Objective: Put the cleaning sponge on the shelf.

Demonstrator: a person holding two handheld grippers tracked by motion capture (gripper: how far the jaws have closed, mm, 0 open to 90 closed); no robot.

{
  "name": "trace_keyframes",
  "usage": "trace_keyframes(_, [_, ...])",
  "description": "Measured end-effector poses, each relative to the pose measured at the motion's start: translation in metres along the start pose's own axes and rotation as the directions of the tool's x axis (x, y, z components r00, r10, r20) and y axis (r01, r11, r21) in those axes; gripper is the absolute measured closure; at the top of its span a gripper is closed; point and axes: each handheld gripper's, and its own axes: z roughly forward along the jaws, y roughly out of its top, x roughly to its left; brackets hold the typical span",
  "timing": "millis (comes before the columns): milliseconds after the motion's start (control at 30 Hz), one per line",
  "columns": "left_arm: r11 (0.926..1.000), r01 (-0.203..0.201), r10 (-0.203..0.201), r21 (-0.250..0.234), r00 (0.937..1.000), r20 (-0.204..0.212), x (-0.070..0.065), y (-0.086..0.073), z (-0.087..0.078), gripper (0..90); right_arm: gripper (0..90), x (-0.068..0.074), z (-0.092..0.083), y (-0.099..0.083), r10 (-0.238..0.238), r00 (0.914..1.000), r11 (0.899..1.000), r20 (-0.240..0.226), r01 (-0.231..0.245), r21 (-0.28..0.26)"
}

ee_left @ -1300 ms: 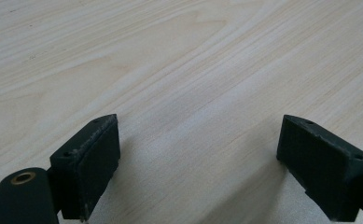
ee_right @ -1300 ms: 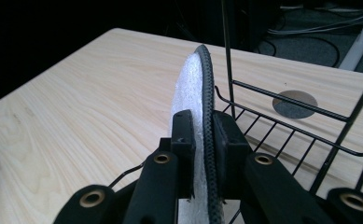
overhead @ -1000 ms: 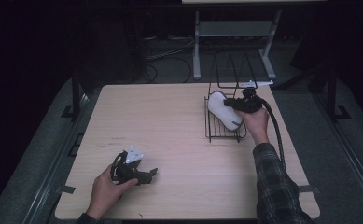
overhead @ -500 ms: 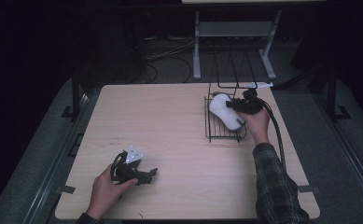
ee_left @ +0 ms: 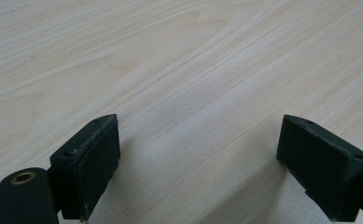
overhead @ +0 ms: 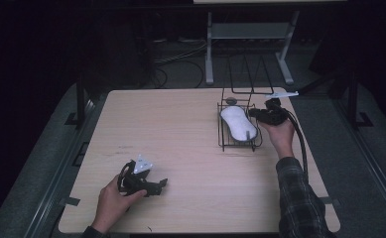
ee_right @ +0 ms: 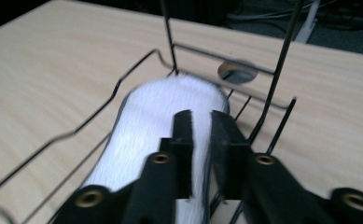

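The white oblong dish point(overhead: 238, 123) lies in the wire rack point(overhead: 224, 139) at the tabletop's point(overhead: 180, 129) far right, long axis running away from the person. The right tool point(ee_right: 201, 122) pinches its right rim, jaws nearly together. The left tool point(ee_left: 198, 154), spread and empty, rests well apart at the near left.

**Three cameras, one table**

The high view looks forward and down from the person's side, taking in the whole wooden table point(overhead: 180, 129) and the dark floor beyond its far edge. The left gripper view sits low and very close to the tabletop near the near-left corner, looking along bare wood grain. The right gripper view looks from close range along its jaws into the wire rack point(ee_right: 123, 88) at the far right, which the high view also shows point(overhead: 237, 124).
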Motion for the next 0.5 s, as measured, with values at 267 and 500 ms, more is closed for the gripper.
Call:
trace_keyframes(267, [1.0000, -0.003, 0.003, 0.000, 1.0000, -0.002, 0.000, 0.000, 0.000, 12.5, 89.8, 0.010, -0.011, -0.020, -0.047, 0.9989, 0.998, -0.005, 0.047, 0.050])
trace_keyframes(500, [1.0000, -0.003, 0.003, 0.000, 1.0000, -0.001, 0.000, 0.000, 0.000, 12.5, 89.8, 0.016, -0.017, -0.034, -0.077, 0.9970, 0.995, 0.009, 0.077, 0.061])
